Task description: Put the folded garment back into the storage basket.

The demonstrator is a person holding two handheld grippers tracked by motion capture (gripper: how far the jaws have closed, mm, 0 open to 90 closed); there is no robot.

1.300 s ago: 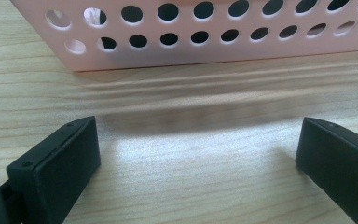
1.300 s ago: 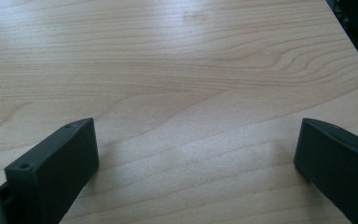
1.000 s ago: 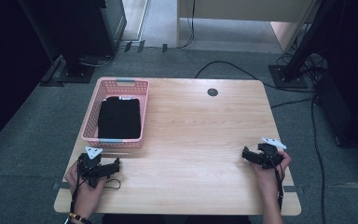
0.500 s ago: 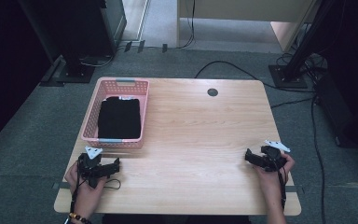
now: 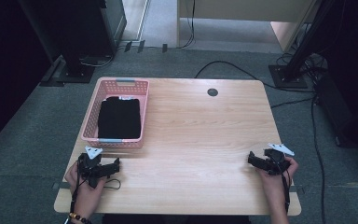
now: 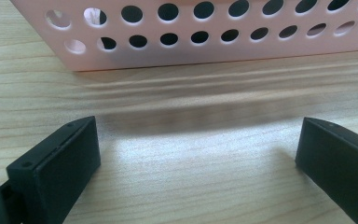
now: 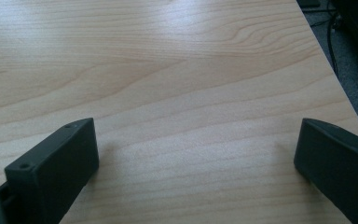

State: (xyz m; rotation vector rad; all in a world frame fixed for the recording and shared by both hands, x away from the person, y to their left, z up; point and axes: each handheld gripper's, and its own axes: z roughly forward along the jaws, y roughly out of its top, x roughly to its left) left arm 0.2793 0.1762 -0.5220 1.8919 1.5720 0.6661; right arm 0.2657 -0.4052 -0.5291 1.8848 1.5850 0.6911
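Left tongs (image 5: pixel 116 163): near the surface's front left corner, just short of the basket's near wall; jaws spread wide, nothing between them but bare wood.
Right tongs (image 5: pixel 251 158): near the front right edge of the surface (image 5: pixel 205 135), jaws likewise wide apart and empty, pointing inward across the wood.
Pink basket (image 5: pixel 89 122): perforated plastic, at the surface's left edge toward the far corner.
Black folded cloth (image 5: pixel 119 117): lying flat inside the basket, covering most of its floor.
Progress: judging from this, nothing is gripped; the cloth sits untouched, so handling it has not begun. The left tongs are nearest to reach in.
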